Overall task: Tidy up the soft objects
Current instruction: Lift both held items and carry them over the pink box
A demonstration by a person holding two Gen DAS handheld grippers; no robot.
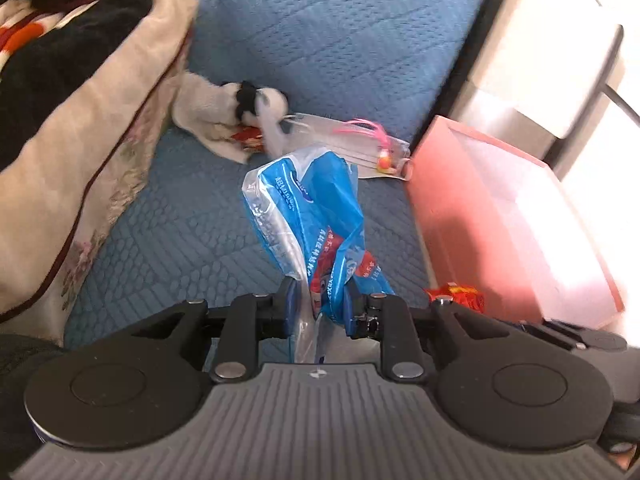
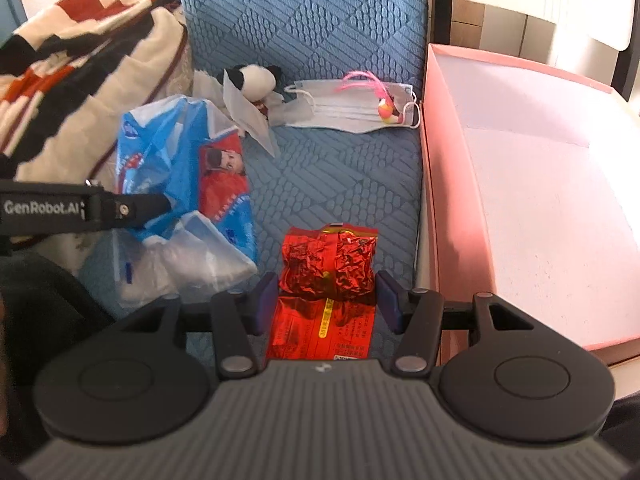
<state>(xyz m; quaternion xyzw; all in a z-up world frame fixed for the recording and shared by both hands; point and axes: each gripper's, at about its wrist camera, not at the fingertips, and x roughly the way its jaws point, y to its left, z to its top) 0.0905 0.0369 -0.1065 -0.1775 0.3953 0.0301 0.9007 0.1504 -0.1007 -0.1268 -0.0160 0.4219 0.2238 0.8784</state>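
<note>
On the blue quilted seat cushion (image 2: 336, 184), beside a pink box (image 2: 520, 184), the sorting looks barely begun: the box's pale floor shows nothing in it yet, as far as both views reach.

Two things are in hand. The left hand-held gripper (image 1: 318, 304) is clenched on a blue and clear plastic bag (image 1: 308, 208), which stands up crumpled from its pads and, in the right wrist view, sits at the left of the cushion. The right hand-held gripper (image 2: 326, 296) has a red foil packet (image 2: 328, 264) between its pads; the pads stand against the packet's sides and seem to grip it, with the packet low over the cushion just left of the box wall.

What is left, by my reckoning, is to carry both into the box and then collect the rest at the back of the seat.

Counted: one plastic bag, one red foil packet, one black and white plush toy (image 2: 256, 78), one pale face mask (image 2: 348, 108) with one small pink-feathered toy (image 2: 384, 108) lying on it, and one box. A striped blanket (image 2: 80, 80) is heaped at the left.
</note>
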